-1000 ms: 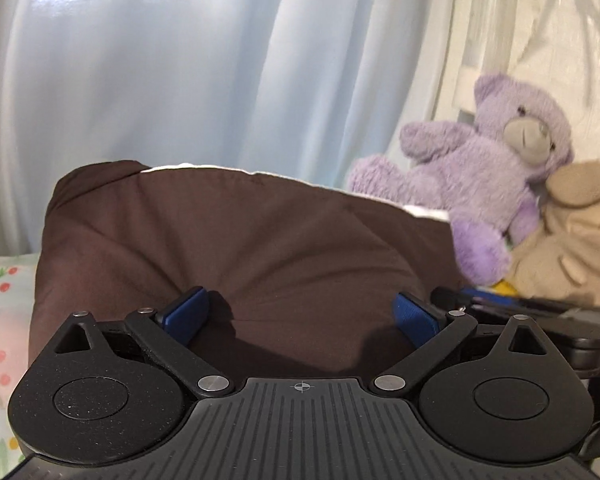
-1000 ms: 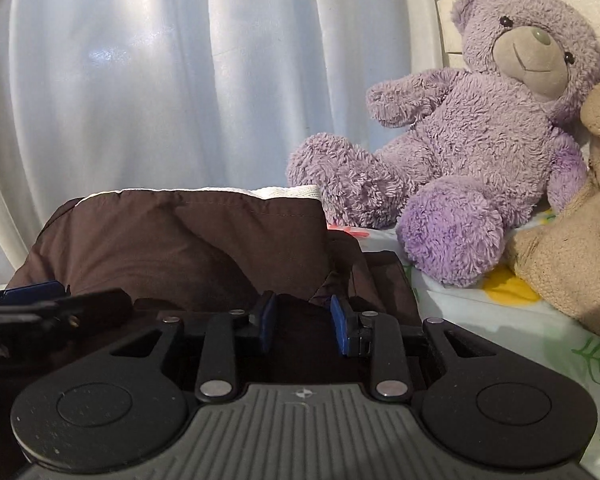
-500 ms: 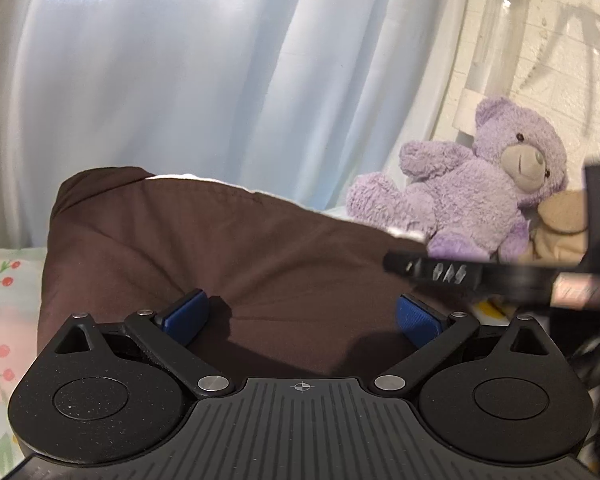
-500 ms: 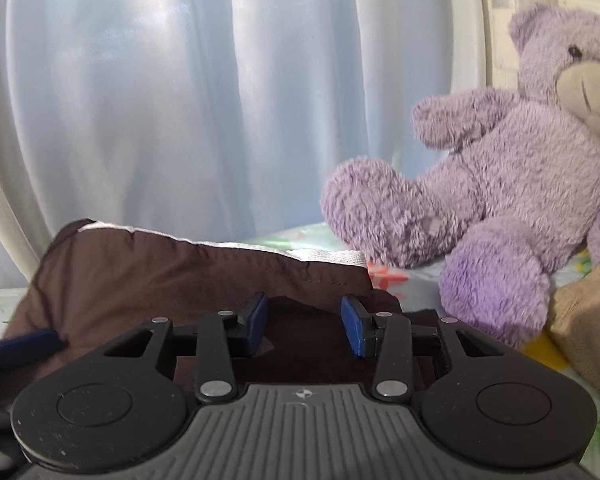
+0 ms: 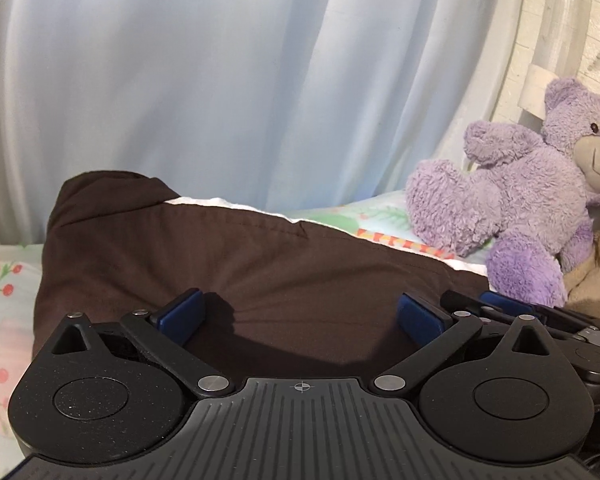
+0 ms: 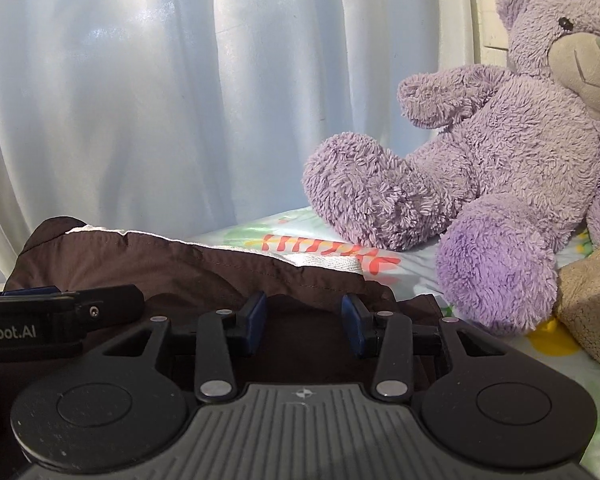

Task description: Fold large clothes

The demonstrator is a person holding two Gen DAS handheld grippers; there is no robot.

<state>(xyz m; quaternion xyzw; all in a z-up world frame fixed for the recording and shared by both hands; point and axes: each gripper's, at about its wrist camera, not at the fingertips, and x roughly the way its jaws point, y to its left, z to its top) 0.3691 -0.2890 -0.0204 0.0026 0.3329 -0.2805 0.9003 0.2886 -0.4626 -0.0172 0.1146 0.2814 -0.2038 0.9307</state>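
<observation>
Resting on the floral bedsheet [image 5: 4,280], the folded dark brown fabric garment [image 5: 260,272] lay released: right gripper [image 6: 304,318] had widened, left gripper [image 5: 300,314] stayed open, seemingly holding nothing

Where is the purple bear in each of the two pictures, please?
Left wrist: the purple bear sits at the right edge, beyond the brown garment.
Right wrist: the bear fills the right half, larger and closer.
Shared landmark: the pale blue curtain behind the garment.
</observation>
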